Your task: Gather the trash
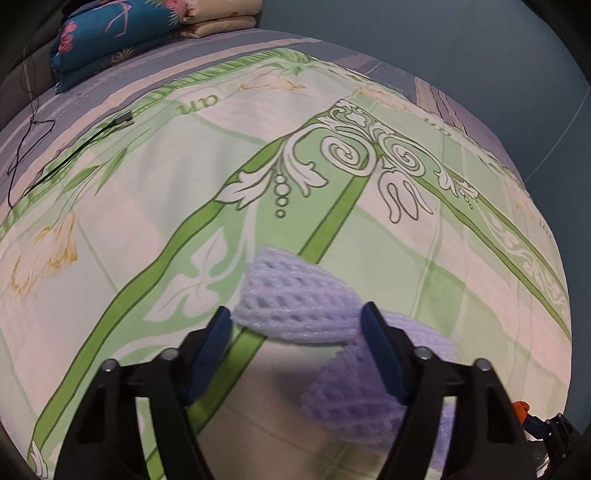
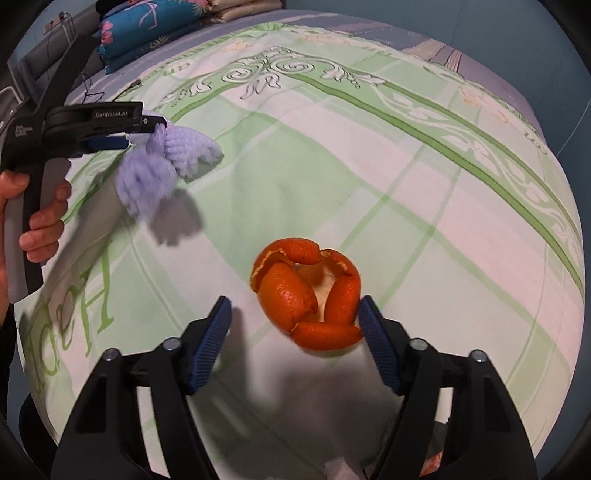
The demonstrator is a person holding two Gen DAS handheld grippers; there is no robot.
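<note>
We look down along two hand-held grippers at a bed covered by a green and white sheet (image 1: 332, 122) with leaf scrolls and pale flowers.

Our left gripper (image 1: 297, 323) points steeply down at a lilac foam fruit net (image 1: 291, 295) that lies crumpled on the sheet. Its blue-padded fingers (image 1: 212, 350) stand about half open. The net sits between them: the right pad meets the net's edge, and the left pad lies just beside its other end. We cannot tell if the pads press on it. In the right wrist view the same gripper (image 2: 127, 142) comes in from the left, with the net (image 2: 166, 162) bunched at its tip and a hand (image 2: 33, 210) wrapped around its grey handle.

Our right gripper (image 2: 295, 314) hangs over a curled orange peel (image 2: 306, 291) near the middle of the sheet. Its jaws are also about half open. The peel lies between them, close against the right pad, with a clear gap to the left pad; it does not look gripped.

At the far end of the bed, folded quilts (image 1: 122, 33) are stacked against a blue wall, and a thin black cable (image 1: 33, 122) trails over the sheet's left edge.
</note>
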